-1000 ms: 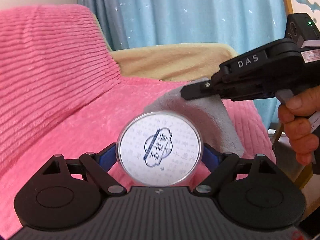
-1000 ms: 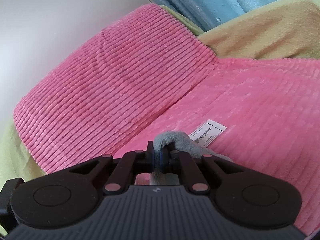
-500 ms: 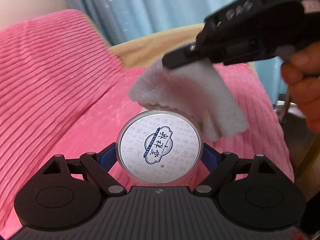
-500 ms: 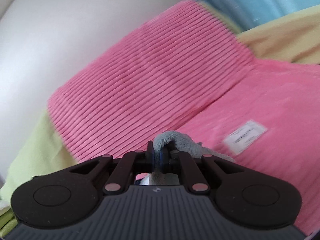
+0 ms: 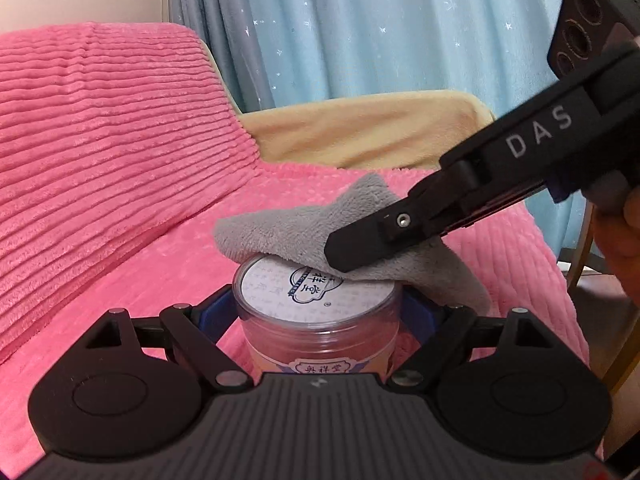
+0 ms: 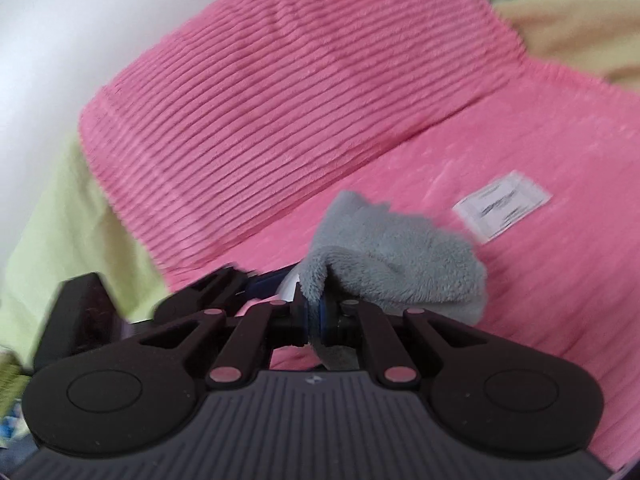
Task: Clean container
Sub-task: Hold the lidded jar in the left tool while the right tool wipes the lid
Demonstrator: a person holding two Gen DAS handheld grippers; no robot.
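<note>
A clear round container [image 5: 320,332] with a white printed lid [image 5: 276,284] stands upright between the blue pads of my left gripper [image 5: 316,308], which is shut on its sides. My right gripper [image 5: 340,254] reaches in from the right, shut on a grey fleece cloth [image 5: 280,228]. The cloth lies over the far and right part of the lid, and the gripper's tip presses it down there. In the right wrist view the cloth [image 6: 400,256] bunches out ahead of the shut right gripper [image 6: 316,314]; the container is almost wholly hidden under it.
A pink ribbed blanket [image 5: 120,160] covers the sofa seat and backrest, with a white sewn label [image 6: 504,204] on it. Tan cushion [image 5: 360,132] and blue star curtains [image 5: 400,28] lie behind. A person's hand [image 5: 620,240] holds the right gripper at the right edge.
The right gripper has swung the cloth from behind the container down onto its lid. The container has tipped from lid-facing-camera to more upright, showing its clear side wall.
</note>
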